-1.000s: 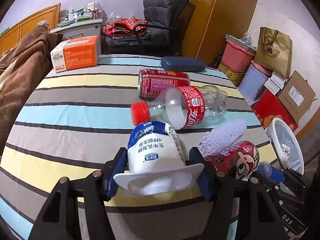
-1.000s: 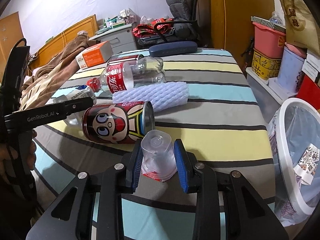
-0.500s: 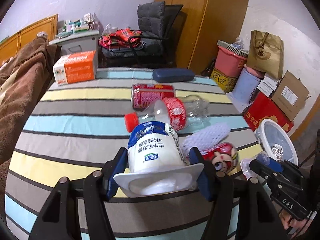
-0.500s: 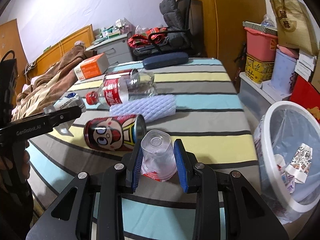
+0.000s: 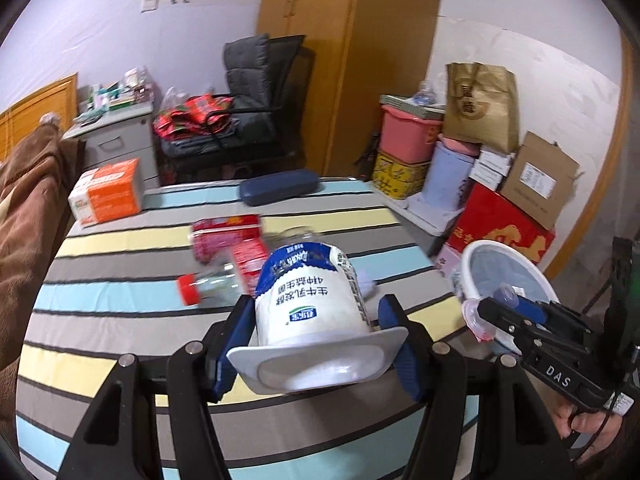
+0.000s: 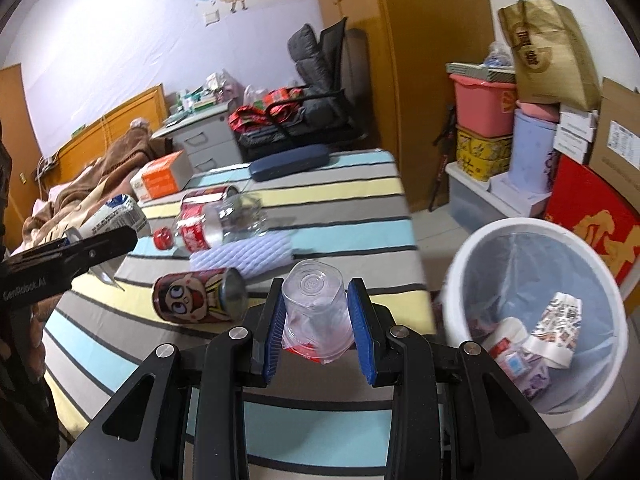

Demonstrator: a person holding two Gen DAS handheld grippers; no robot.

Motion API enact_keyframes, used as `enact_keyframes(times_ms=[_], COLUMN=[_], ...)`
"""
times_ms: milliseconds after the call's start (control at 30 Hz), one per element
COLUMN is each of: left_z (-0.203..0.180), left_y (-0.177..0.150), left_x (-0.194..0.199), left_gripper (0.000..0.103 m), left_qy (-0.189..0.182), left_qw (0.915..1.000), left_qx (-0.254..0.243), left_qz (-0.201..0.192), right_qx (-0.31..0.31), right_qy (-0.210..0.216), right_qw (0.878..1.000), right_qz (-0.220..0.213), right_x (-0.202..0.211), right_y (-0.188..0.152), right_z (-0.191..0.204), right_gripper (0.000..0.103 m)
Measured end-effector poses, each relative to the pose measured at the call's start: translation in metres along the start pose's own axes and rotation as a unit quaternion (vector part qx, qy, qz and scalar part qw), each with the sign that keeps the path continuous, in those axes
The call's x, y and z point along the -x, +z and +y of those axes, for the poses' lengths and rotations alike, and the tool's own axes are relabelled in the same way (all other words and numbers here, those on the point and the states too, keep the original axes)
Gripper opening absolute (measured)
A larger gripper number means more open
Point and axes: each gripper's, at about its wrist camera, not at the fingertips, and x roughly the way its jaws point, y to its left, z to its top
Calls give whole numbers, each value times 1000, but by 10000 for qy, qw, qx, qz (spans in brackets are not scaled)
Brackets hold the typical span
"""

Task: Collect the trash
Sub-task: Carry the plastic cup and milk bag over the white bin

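My left gripper (image 5: pixel 316 316) is shut on a white and blue yogurt cup (image 5: pixel 310 300), held above the striped table (image 5: pixel 120 284). My right gripper (image 6: pixel 316 312) is shut on a clear plastic cup (image 6: pixel 314 304), held above the table's right edge, left of the white trash bin (image 6: pixel 472 248) that holds paper scraps. In the left wrist view the right gripper (image 5: pixel 500 312) is over the bin's rim (image 5: pixel 480 246). On the table lie a clear cola bottle (image 6: pixel 216 224), a red can (image 6: pixel 196 300), a second red can (image 6: pixel 204 196) and a white foam net (image 6: pixel 248 256).
An orange box (image 6: pixel 164 174) and a dark blue case (image 6: pixel 288 162) lie at the table's far end. Stacked boxes, a pink tub (image 6: pixel 484 106) and a paper bag (image 6: pixel 548 52) stand by the right wall. A chair (image 6: pixel 320 92) stands behind the table.
Both grippers have risen with their cups and moved right toward the bin. The bin looms larger in the right wrist view.
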Motion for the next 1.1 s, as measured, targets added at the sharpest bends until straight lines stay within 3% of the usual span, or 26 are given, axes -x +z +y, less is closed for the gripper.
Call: enact_keyframes(times_ms=[500, 833, 1100], left_z=[-103, -180, -216], left_y=[13, 14, 8], left_x=[-20, -48, -74], left_gripper=[66, 66, 66], left_qy=[-682, -1266, -1549], left_qw=[9941, 9820, 9740], left_qx=[-843, -1375, -1562], left_qz=[56, 260, 548], right_qx=[-455, -810, -1123], right_qy=[-558, -1020, -1234], right_qw=[9968, 9909, 9859], right_qz=[-351, -343, -154], right_x=[33, 47, 45], right_y=[3, 0, -7], right_z=[-60, -108, -141], right_gripper=[33, 33, 33])
